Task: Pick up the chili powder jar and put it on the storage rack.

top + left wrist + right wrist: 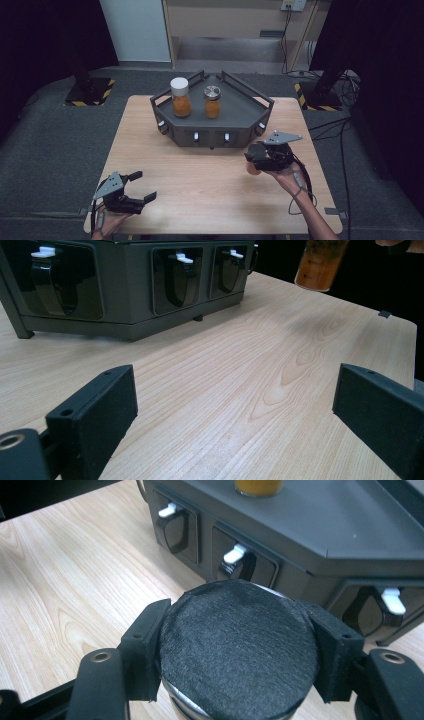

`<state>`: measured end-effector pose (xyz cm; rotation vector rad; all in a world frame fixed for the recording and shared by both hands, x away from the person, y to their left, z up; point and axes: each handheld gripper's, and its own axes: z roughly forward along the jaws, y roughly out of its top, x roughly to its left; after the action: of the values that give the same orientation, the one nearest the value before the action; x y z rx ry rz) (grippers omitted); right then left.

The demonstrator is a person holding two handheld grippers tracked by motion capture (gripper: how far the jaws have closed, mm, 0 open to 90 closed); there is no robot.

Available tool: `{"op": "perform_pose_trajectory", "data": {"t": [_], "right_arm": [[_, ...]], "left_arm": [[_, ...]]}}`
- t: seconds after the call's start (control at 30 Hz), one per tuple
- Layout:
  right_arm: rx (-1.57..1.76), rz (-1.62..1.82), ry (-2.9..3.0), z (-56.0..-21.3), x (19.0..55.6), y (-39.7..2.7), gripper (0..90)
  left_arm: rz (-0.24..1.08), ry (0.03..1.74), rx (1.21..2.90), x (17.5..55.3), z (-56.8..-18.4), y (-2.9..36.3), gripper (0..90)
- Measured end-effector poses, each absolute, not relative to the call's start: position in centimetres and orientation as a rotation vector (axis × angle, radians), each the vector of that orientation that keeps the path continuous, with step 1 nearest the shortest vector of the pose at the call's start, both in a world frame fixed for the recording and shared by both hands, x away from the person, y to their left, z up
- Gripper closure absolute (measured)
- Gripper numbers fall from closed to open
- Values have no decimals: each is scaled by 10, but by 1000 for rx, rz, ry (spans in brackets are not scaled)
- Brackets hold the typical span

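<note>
**Right gripper holds a jar above the table, left gripper rests open**

A pale wooden table (pixel 200 170) carries a dark grey angular tray (pixel 190 127) at its far side. On the tray stand two jars of orange contents: a white-capped jar (pixel 180 97) to the left and a metal-lidded jar (pixel 212 102) just beside it on the right. White-tipped switches line the tray's front wall.

At the near right of the table, the right gripper (pixel 260 161) grips a third jar (pixel 254 168), also with orange contents. In the right gripper view its two black jaws pinch the jar's round lid (pixel 239 652), which is covered in dark felt-like material, one jaw on each side. In the left gripper view the jar (pixel 320 265) hangs clear of the tabletop, in front of the tray's right corner and apart from it.

At the near left corner, the left gripper (pixel 142 186) lies low over the table in the person's hand. Its jaws are spread wide with nothing between them, bare wood visible in the gap.
</note>
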<state>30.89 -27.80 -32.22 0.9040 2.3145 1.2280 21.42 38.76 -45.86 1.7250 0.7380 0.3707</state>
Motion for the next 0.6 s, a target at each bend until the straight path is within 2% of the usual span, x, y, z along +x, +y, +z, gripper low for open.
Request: {"op": "perform_pose_trajectory", "data": {"t": [0.6], "right_arm": [[846,1243,2328,-284,328,-258,348]], "left_arm": [[369,737,1724,214,-459,388,33]]}}
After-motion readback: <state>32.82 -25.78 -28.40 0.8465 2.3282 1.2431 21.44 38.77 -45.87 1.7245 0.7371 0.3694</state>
